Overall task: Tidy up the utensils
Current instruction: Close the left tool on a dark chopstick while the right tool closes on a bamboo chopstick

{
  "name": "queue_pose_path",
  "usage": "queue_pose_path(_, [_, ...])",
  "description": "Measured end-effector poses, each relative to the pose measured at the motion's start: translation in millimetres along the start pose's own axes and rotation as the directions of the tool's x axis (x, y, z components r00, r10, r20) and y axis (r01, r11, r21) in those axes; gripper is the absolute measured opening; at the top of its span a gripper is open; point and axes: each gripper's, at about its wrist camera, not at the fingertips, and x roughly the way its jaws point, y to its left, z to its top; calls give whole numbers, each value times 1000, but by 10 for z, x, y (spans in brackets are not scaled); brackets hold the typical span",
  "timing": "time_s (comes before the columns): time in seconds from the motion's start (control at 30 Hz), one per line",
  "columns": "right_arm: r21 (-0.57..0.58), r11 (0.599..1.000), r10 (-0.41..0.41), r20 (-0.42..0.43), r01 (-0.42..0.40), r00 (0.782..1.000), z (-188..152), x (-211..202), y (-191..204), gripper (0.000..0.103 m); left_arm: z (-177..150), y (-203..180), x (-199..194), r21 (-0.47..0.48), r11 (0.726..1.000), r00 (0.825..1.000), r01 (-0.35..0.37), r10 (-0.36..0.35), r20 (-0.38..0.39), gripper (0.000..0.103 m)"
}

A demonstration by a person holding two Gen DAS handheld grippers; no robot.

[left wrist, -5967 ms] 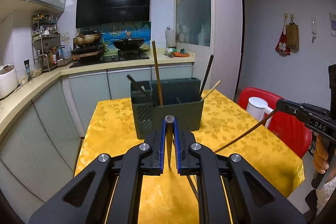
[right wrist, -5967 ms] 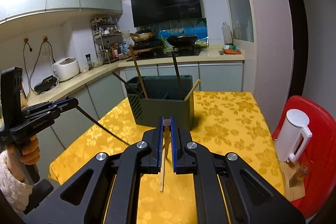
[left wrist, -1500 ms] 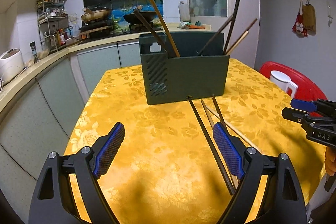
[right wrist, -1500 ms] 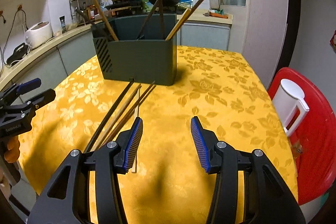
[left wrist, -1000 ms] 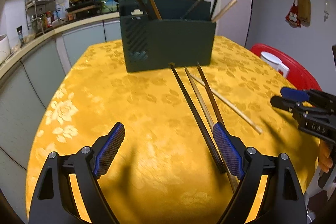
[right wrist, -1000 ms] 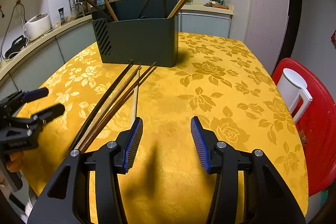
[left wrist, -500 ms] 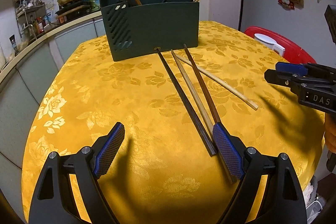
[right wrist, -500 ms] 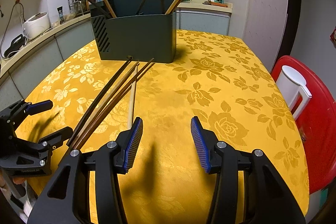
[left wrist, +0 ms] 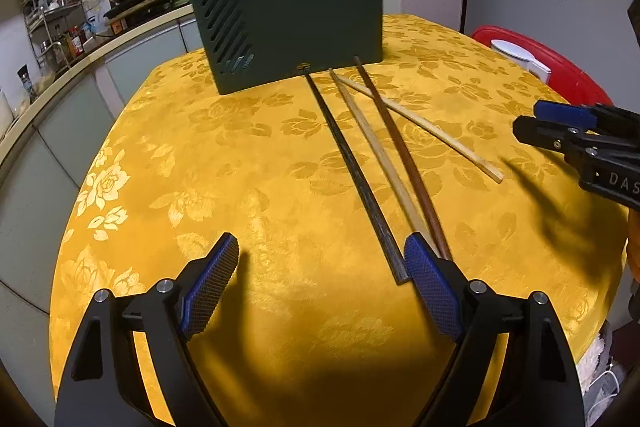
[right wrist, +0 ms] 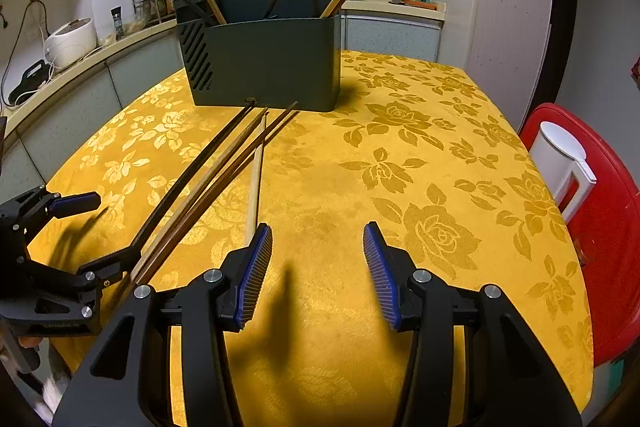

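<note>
A dark green utensil holder [left wrist: 292, 23] [right wrist: 264, 63] stands on the yellow tablecloth with several chopsticks leaning in it. Loose chopsticks lie in front of it: a black one [left wrist: 352, 171] [right wrist: 188, 179], a tan one [left wrist: 376, 147], a dark brown one [left wrist: 400, 155] [right wrist: 224, 179] and a pale one [left wrist: 424, 131] [right wrist: 256, 179]. My left gripper [left wrist: 324, 283] is open and empty, low over the cloth, its right pad [left wrist: 428, 283] by the near ends of the chopsticks. My right gripper [right wrist: 316, 267] is open and empty, its left pad [right wrist: 256, 267] by the pale chopstick's near end.
A red stool [right wrist: 600, 211] with a white jug [right wrist: 560, 155] stands right of the table. Kitchen counter [right wrist: 80, 63] with a rice cooker [right wrist: 70, 39] runs along the left. The right gripper also shows in the left wrist view [left wrist: 576, 143], the left gripper in the right wrist view [right wrist: 76, 235].
Both grippers let go of chopsticks and opened, then came down low over the table. The loose chopsticks lie closer to both grippers now.
</note>
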Motion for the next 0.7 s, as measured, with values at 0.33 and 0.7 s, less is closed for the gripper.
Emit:
queue_pose_path(0.33, [-87,995,52,-25,-54,998,-120,92,263,46,-44,112,-40,-43,999,1000,22,-22,-4,58])
queue_pose_path(0.7, [-71,992,99,-38,-102,994,-152,188,322,27,-70,41,-56,-48,996,997,77,-75,29,44])
